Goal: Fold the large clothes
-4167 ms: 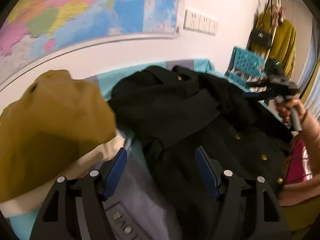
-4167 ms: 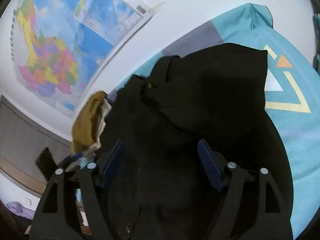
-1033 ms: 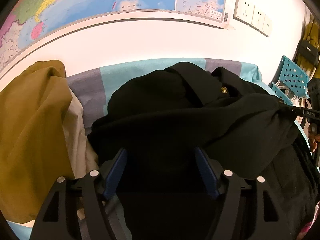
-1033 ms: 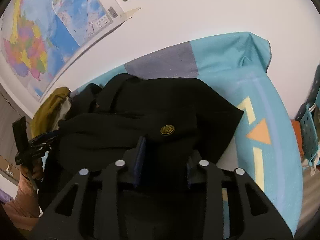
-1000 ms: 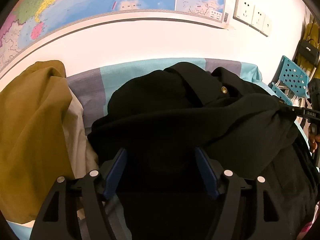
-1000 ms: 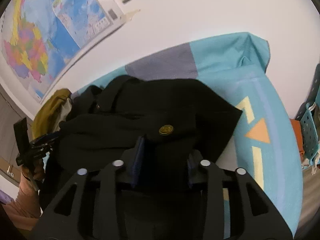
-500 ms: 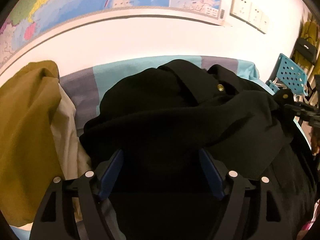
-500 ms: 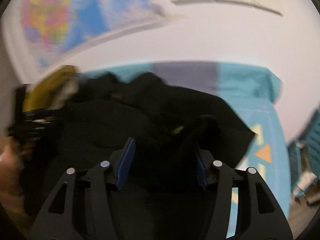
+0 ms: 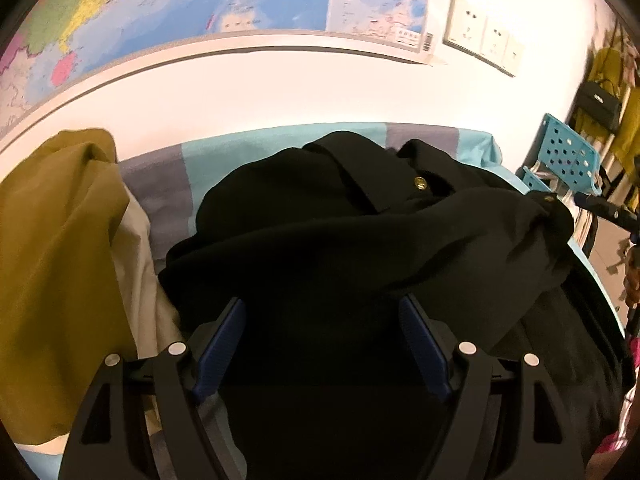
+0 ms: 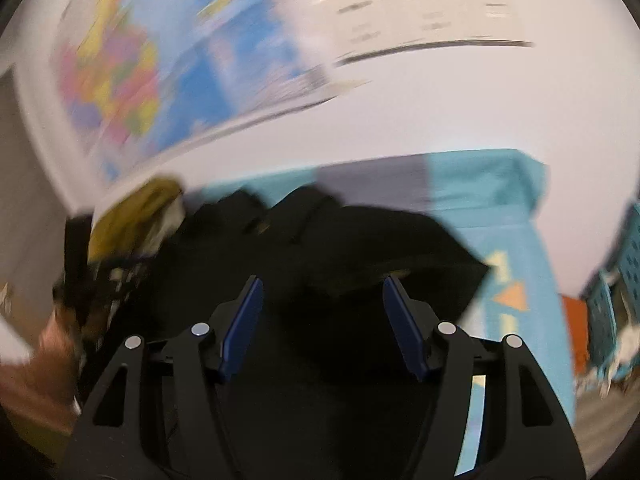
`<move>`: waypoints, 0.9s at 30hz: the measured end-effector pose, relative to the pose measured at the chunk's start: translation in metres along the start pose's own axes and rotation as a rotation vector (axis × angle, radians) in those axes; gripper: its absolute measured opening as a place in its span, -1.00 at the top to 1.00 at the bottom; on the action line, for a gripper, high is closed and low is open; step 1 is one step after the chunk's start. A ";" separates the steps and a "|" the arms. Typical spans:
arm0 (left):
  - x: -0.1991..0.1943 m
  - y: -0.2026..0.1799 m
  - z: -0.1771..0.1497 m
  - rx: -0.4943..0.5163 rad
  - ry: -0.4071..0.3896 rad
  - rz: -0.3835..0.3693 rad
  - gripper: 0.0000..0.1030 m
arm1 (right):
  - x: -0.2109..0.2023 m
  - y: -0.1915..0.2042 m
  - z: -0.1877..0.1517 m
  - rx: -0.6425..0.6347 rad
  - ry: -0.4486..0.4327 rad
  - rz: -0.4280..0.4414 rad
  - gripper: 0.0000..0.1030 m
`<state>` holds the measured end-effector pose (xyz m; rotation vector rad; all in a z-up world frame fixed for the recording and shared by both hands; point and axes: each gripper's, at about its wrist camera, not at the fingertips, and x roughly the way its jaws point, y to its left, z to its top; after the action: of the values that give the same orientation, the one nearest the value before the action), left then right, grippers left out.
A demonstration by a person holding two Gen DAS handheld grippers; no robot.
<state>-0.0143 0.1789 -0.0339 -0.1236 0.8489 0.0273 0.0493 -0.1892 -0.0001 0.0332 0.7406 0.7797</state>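
A black coat [image 9: 360, 248] with gold buttons [image 9: 420, 183] lies bunched on a teal and grey bedsheet [image 9: 160, 184]. My left gripper [image 9: 322, 308] stands open low over the coat's near part; cloth lies under its blue pads, which press on nothing. In the blurred right wrist view the coat [image 10: 360, 240] lies below my right gripper [image 10: 322, 284], whose jaws are opening with no cloth pinched between them. The right gripper's tip [image 9: 600, 208] also shows at the coat's right end. The left gripper [image 10: 76, 264], in a hand, sits at the coat's left.
A mustard garment with pale lining [image 9: 60, 260] is heaped at the left of the bed. A blue perforated crate [image 9: 568, 156] stands beyond the bed's right corner. The white wall with a map [image 9: 200, 8] and sockets [image 9: 480, 36] runs behind.
My right gripper has let go of the coat's fold, spread its jaws, and lifted back while rolling. The left gripper's jaws widened slightly and it stayed put.
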 end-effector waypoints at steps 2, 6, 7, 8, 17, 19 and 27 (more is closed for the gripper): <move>0.004 -0.001 0.001 0.005 0.013 0.003 -0.47 | 0.022 0.008 0.001 -0.040 0.049 0.008 -0.13; 0.017 0.002 0.004 -0.003 0.036 0.021 -0.49 | 0.071 -0.010 0.000 -0.031 0.143 -0.048 0.11; 0.020 0.004 0.005 -0.008 0.041 0.028 -0.52 | 0.078 -0.015 -0.001 -0.022 0.157 -0.057 0.17; 0.025 0.007 0.006 -0.020 0.052 0.034 -0.56 | 0.082 -0.019 -0.002 -0.007 0.161 -0.054 0.17; 0.000 0.004 0.000 -0.009 0.014 0.005 -0.56 | 0.035 0.003 -0.009 -0.041 0.094 0.026 0.00; -0.006 0.003 -0.003 -0.006 0.011 0.000 -0.56 | 0.037 0.015 -0.013 -0.081 0.114 0.044 0.00; -0.037 0.010 -0.030 -0.026 -0.002 0.002 -0.58 | 0.069 0.000 -0.018 -0.015 0.188 -0.014 0.03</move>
<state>-0.0620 0.1860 -0.0270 -0.1467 0.8466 0.0400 0.0711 -0.1482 -0.0545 -0.0592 0.9123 0.7816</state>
